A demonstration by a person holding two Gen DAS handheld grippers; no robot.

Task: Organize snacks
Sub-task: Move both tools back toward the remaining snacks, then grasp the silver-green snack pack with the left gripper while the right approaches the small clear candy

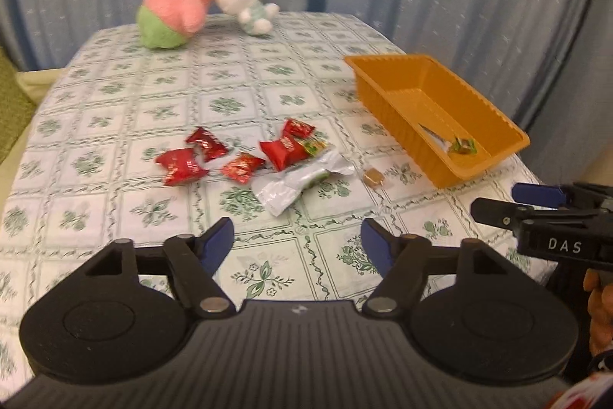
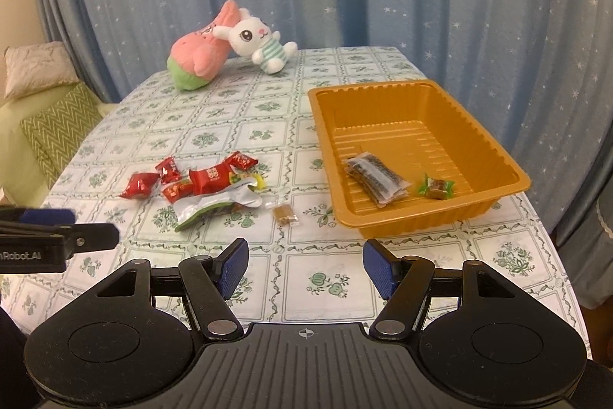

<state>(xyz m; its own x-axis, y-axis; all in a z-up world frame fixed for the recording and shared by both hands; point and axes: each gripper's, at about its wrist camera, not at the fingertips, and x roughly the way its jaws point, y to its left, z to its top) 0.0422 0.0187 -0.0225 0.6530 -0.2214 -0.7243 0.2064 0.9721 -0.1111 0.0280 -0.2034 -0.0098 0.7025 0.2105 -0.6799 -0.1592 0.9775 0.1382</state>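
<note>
An orange plastic tray (image 2: 494,156) (image 1: 494,117) stands on the right of the table. In it lie a dark clear-wrapped snack (image 2: 377,181) and a small green-wrapped candy (image 2: 438,187) (image 1: 463,145). Several red wrapped snacks (image 1: 180,165) (image 2: 207,179) lie in a loose pile left of the tray, with a silver-and-green packet (image 1: 295,184) (image 2: 212,207) and a small brown candy (image 1: 372,176) (image 2: 285,213). My left gripper (image 1: 297,244) is open and empty, hovering short of the pile. My right gripper (image 2: 304,267) is open and empty, near the tray's front.
Two plush toys, a pink-green one (image 2: 199,60) and a white rabbit (image 2: 260,43), lie at the far edge of the table. Blue starred curtains hang behind. A sofa with cushions (image 2: 49,125) stands to the left. The table's right edge runs close to the tray.
</note>
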